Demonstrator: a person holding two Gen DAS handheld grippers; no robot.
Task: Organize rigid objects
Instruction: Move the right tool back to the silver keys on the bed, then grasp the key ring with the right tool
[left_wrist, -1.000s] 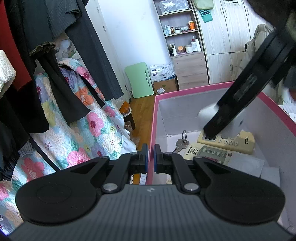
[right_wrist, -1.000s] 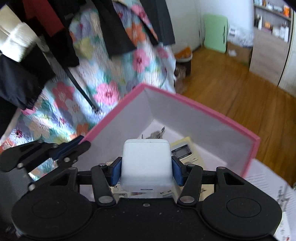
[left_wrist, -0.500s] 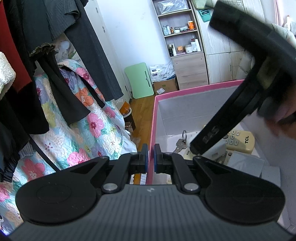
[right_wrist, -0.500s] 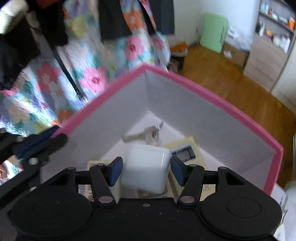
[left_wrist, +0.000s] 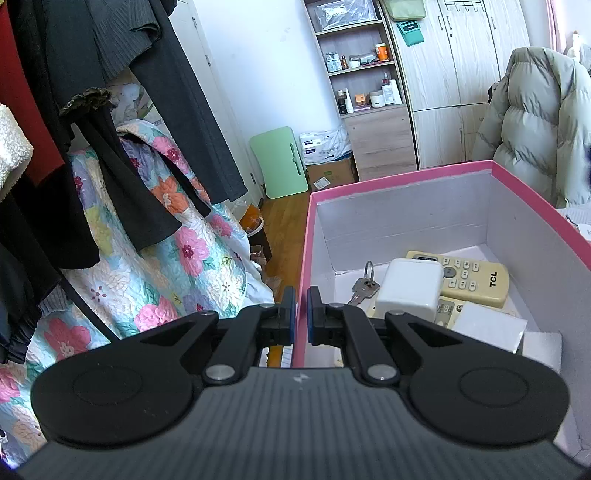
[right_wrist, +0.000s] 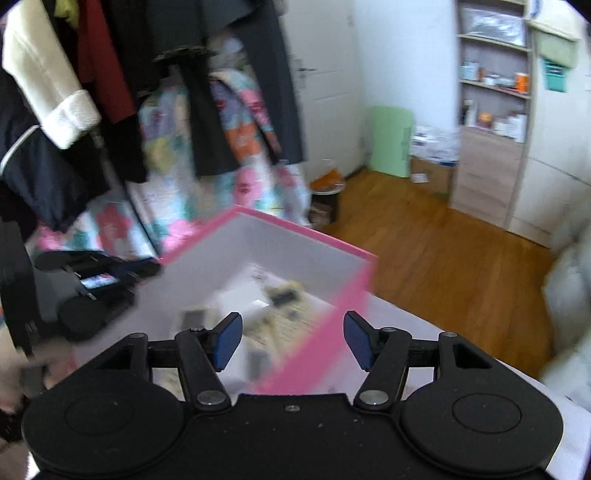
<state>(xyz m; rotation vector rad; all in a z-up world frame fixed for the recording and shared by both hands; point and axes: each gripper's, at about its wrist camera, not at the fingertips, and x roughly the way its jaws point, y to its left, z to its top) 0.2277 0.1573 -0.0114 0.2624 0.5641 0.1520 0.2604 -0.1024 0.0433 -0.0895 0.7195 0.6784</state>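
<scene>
A: Since the right claw (right_wrist: 291, 341) hangs wide and empty with the pink rim of the box (left_wrist: 406, 181) right between its fingers, what should it mind on its next move?

B: I'd say rise straight up first. Swing sideways at this height and a finger could catch that rim and tip the lot

A: And the left claw (left_wrist: 301, 314)?

B: It is closed narrow on the side wall of the box, one finger inside and one outside. That grip is what steadies the box, so it should hold firm and level

A: Where is the charger (left_wrist: 408, 291)?

B: Inside the box, just ahead and to the right of the left claw's tips. It lies on top of the remote (left_wrist: 480, 277), with the keys (left_wrist: 364, 284) just to its left. It looks settled, though resting on a remote it might slide if the box is jolted

A: From the right claw's side?

B: Too blurred to tell the items apart
</scene>
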